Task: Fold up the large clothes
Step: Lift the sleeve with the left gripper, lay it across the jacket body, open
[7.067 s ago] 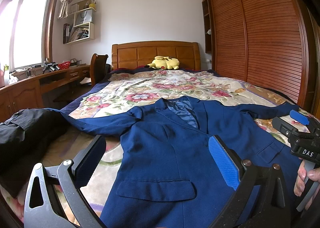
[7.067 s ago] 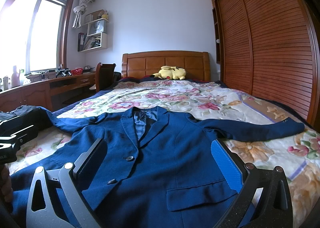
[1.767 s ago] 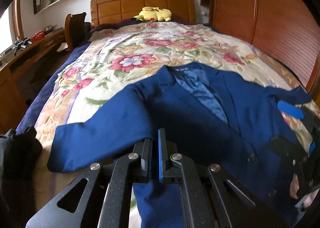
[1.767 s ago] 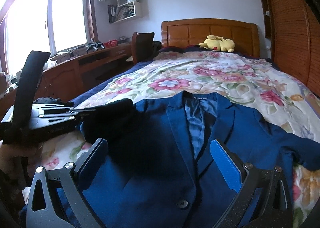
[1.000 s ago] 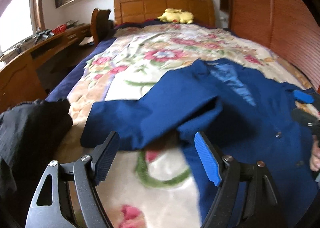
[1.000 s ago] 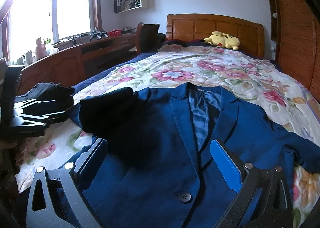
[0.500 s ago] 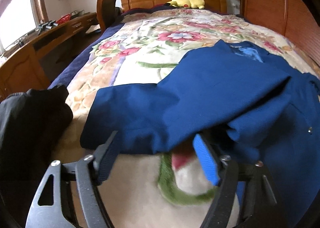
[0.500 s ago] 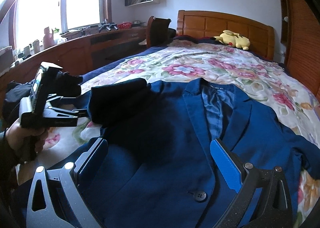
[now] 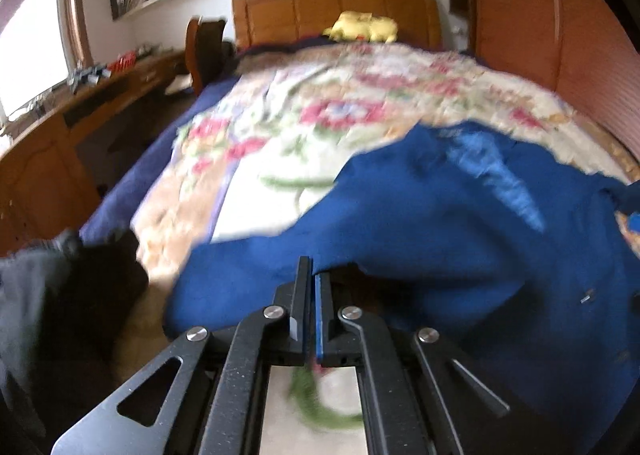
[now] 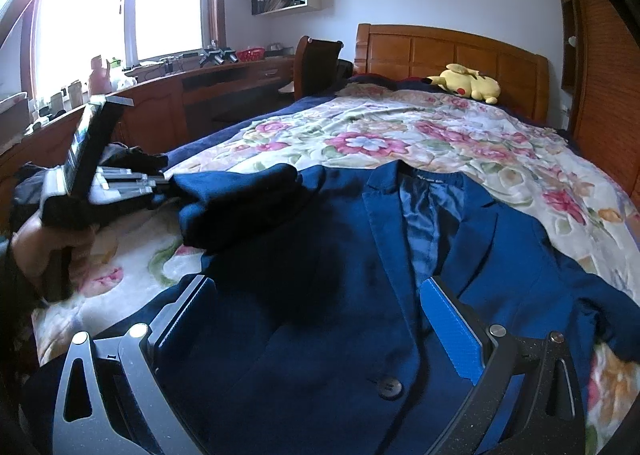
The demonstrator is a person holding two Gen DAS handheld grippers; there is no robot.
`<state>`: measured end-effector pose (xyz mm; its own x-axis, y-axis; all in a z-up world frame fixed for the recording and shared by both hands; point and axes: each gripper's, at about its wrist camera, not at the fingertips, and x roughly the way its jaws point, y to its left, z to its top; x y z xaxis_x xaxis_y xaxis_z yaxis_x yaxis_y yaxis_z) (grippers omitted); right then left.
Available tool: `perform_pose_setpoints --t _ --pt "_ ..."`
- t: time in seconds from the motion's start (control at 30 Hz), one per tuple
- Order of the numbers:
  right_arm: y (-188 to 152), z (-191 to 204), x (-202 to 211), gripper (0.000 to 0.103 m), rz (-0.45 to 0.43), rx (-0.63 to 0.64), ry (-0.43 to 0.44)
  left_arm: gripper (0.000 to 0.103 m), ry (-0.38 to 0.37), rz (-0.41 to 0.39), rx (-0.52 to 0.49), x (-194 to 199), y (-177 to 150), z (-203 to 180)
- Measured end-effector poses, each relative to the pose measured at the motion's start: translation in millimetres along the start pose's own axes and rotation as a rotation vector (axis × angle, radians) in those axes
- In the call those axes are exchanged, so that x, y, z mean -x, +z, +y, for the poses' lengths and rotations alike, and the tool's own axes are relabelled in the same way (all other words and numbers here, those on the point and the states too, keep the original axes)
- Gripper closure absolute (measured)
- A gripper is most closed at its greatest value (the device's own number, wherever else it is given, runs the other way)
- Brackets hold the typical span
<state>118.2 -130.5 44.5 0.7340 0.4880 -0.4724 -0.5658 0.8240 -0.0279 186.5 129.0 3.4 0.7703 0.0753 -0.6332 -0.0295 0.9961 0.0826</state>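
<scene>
A dark blue suit jacket (image 10: 340,255) lies face up on the floral bedspread (image 10: 360,135), collar toward the headboard. Its left sleeve (image 10: 240,199) is folded in over the chest. My left gripper (image 10: 162,183), held by a hand, is shut on that sleeve's cuff end. In the left wrist view its jaws (image 9: 311,271) are pressed together at the sleeve (image 9: 248,279) edge, and the picture is blurred. My right gripper (image 10: 316,287) hovers open over the jacket's front near a button, with nothing between its blue pads (image 10: 452,319).
A black garment (image 9: 60,295) is heaped at the bed's left edge. A yellow plush toy (image 10: 468,85) rests by the wooden headboard (image 10: 440,47). A desk (image 10: 200,83) and a chair (image 10: 316,63) stand to the left, and a slatted wardrobe (image 9: 560,35) to the right.
The left gripper's jaws went from wide open around the sleeve's edge to shut on it, and the gripper rose a little. The right gripper stayed where it was.
</scene>
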Motion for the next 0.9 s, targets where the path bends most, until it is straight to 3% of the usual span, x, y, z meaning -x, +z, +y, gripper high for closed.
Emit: perform_pose_setpoints --t 0.27,0.5,0.73,0.9 --pt "-14 -19 29 0.001 -0.009 0.001 -0.043 0.102 -0.107 -0.09 -0.098 44 34 -78" --pt "-29 -44 50 0.001 -0.003 -0.023 -0.105 0.102 -0.168 -0.129 -0.195 71 29 -141" --pt "-32 -51 59 0.001 0.005 -0.058 -0.116 0.101 -0.212 -0.102 -0.184 85 5 -155" --pt "-31 -45 62 0.001 0.003 -0.053 -0.11 0.086 -0.218 -0.094 -0.157 92 -16 -149"
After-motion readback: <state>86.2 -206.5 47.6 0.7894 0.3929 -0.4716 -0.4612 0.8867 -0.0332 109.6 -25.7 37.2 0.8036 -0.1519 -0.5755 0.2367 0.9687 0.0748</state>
